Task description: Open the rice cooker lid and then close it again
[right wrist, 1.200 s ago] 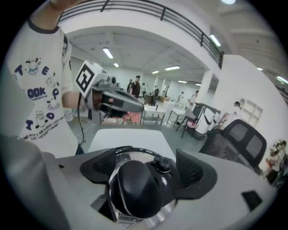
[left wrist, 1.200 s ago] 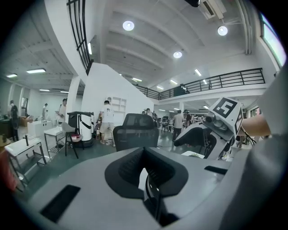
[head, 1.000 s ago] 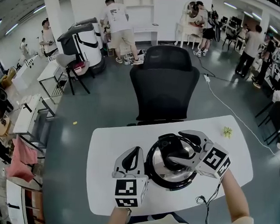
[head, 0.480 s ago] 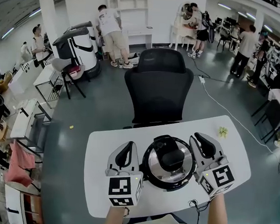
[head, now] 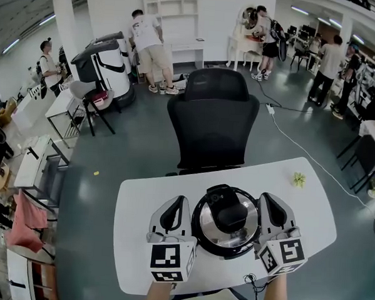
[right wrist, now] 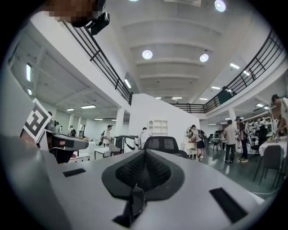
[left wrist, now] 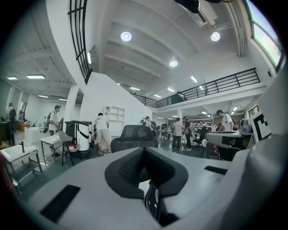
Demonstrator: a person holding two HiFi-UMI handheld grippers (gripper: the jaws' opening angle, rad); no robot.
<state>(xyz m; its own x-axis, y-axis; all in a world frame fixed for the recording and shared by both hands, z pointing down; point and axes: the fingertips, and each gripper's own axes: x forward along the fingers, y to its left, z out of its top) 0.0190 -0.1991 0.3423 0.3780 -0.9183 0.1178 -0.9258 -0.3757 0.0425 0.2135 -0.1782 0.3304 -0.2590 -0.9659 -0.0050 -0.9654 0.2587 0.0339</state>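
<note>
The rice cooker (head: pixel 226 225) stands mid-table in the head view, round and silver, its lid down and a black handle (head: pixel 228 213) on top. My left gripper (head: pixel 180 202) hovers just left of the cooker, jaws together, nothing in them. My right gripper (head: pixel 269 198) hovers just right of the cooker, shut and empty, clear of the lid. Both point away from me toward the chair. In the left gripper view the left gripper (left wrist: pixel 143 152) shows closed black pads; in the right gripper view the right gripper (right wrist: pixel 145 155) shows the same. Neither of those views shows the cooker.
The white table (head: pixel 141 194) holds a small yellow-green object (head: pixel 299 179) at its far right. A black cable (head: pixel 256 283) lies at the near edge. A black office chair (head: pixel 213 116) stands behind the table. Several people, desks and a cart stand farther back.
My right gripper was open over the lid handle; it has pulled back to the cooker's right side and shut. The left gripper has barely moved.
</note>
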